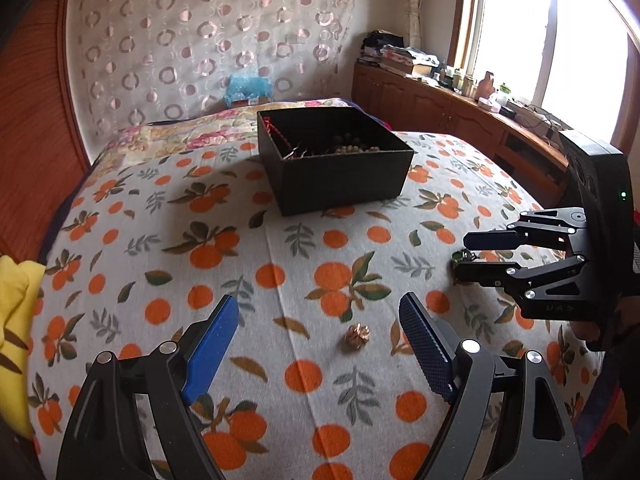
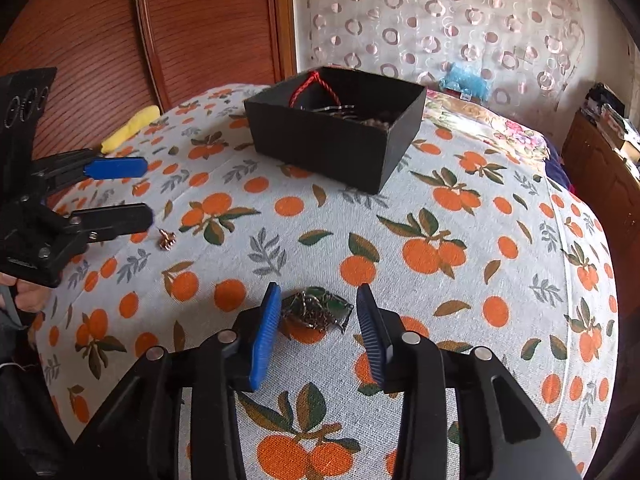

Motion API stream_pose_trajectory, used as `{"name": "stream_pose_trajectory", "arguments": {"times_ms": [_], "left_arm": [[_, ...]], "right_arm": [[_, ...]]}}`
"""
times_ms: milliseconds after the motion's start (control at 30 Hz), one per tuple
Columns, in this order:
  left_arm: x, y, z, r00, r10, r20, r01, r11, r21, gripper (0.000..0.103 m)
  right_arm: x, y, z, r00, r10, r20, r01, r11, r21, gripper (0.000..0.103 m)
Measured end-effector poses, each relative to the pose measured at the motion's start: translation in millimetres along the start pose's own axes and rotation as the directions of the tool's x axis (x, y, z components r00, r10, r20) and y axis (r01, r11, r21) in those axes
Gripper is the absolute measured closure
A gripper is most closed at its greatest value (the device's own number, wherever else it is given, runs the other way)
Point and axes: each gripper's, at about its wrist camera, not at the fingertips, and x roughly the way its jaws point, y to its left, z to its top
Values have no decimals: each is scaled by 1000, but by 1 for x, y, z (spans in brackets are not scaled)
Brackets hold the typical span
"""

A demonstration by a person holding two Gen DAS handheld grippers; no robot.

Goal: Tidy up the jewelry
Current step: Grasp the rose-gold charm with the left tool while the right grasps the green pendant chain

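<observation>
A small gold ornament [image 1: 355, 337] lies on the orange-print bedspread between the open fingers of my left gripper [image 1: 320, 312]; it also shows in the right wrist view [image 2: 166, 238], just beyond the left gripper [image 2: 149, 192]. A green and dark metal jewelry piece [image 2: 316, 309] lies between the open fingers of my right gripper [image 2: 318, 300], which is seen from the left wrist view [image 1: 460, 254] low over that piece [image 1: 464, 257]. A black open box [image 1: 334, 160] holding beads and a red cord stands further back; it shows in the right wrist view too [image 2: 336, 128].
A yellow cloth [image 1: 16, 320] lies at the bed's left edge. A wooden headboard [image 2: 160, 32] and a patterned curtain [image 1: 208, 32] stand behind. A cluttered wooden cabinet [image 1: 460, 100] runs under the window on the right.
</observation>
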Motion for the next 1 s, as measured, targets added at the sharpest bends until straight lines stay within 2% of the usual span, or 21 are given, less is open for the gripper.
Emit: {"name": "stream_pose_trajectory", "arguments": {"times_ms": [233,300,533,933,1000], "left_arm": [[-9,7,-9,1000,-10,8,10,999,-41,24],[-9,5,-10,1000,-12,6,12,999,-40,24],[-3,-2,-12,1000,-5,-20,5,1000,-19,24],[11,-6,-10,998,-2,-69,2,1000,0,24],[12,-7,-10,997,-4,-72,4,1000,9,31]], "right_arm": [[2,4,0,999,-33,-15,32,999,-31,61],[1,4,0,1000,-26,-16,26,999,-35,74],[-1,4,0,999,-31,-9,31,999,-28,74],[-19,3,8,998,-25,49,25,1000,-17,74],[-24,3,11,998,-23,61,24,1000,-14,74]]}}
